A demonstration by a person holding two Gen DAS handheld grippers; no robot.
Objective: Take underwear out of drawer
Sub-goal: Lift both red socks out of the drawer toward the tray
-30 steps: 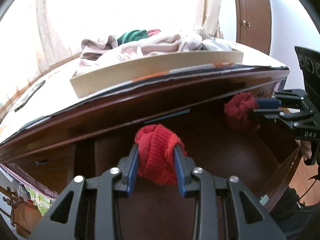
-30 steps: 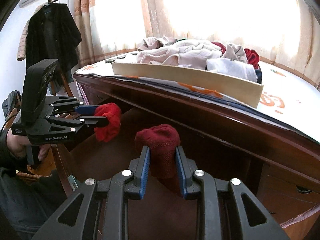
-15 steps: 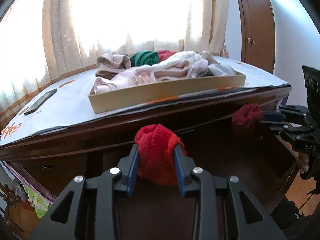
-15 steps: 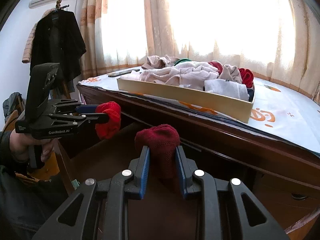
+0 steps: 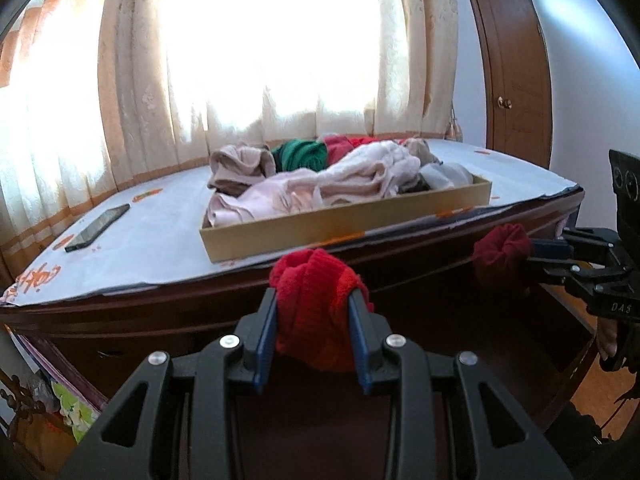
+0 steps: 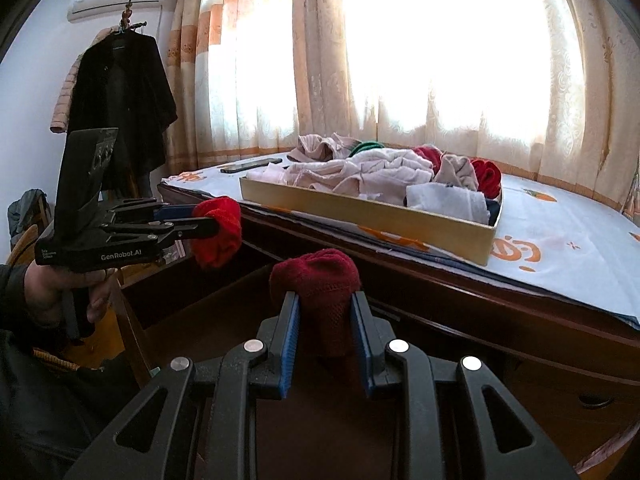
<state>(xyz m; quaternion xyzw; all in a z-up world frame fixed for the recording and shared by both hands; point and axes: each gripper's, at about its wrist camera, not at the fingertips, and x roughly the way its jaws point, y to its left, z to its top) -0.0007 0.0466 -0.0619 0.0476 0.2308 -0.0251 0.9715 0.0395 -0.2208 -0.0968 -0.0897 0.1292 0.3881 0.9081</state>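
My left gripper [image 5: 314, 312] is shut on a rolled bright red underwear [image 5: 316, 300], held above the open dark wooden drawer [image 5: 440, 360]. My right gripper [image 6: 324, 316] is shut on a rolled dark red underwear [image 6: 320, 280], also raised above the drawer [image 6: 224, 312]. Each gripper shows in the other's view: the right gripper [image 5: 532, 250] at the right edge with its dark red roll [image 5: 502, 252], the left gripper [image 6: 200, 224] at the left with its bright red roll [image 6: 218, 228].
A shallow cardboard tray [image 5: 344, 220] piled with pale, green and red clothes stands on the white-covered dresser top [image 5: 160, 232]; it also shows in the right wrist view [image 6: 360, 212]. A phone [image 5: 98, 227] lies at the left. Curtains hang behind. A coat [image 6: 120, 108] hangs at the left.
Both grippers have risen out of the drawer with their red rolls still held. The dresser top and the tray now sit lower in both views.
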